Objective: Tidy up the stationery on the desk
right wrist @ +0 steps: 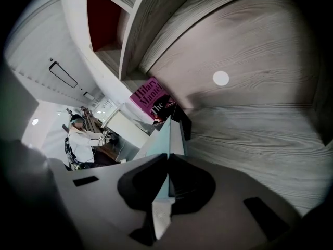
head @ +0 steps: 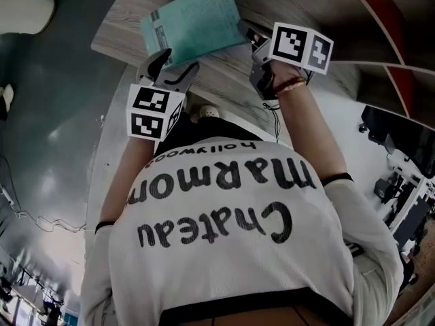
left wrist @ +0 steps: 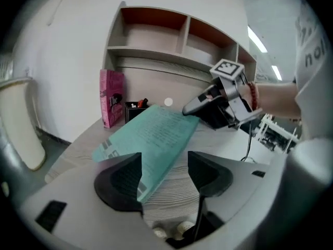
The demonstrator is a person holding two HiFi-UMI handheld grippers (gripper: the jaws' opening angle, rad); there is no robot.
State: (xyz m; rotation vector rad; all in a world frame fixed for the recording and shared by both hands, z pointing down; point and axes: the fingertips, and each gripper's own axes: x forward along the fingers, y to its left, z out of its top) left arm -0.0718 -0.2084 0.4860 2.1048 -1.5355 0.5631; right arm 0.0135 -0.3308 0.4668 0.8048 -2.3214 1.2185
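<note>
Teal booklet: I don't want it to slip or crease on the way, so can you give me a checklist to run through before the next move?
1. Right hand-held gripper shut on the booklet: ok, its jaws pinch one edge.
2. Left hand-held gripper let go: ok, jaws apart; the booklet's near corner reaches between them, unpressed.
3. Booklet clear of the desk: cannot tell; it tilts up, but its far corner may touch.
4. Booklet uncreased: ok, it looks flat.
5. Room beside the pink book: cannot tell; the booklet hides part of that spot.
</note>
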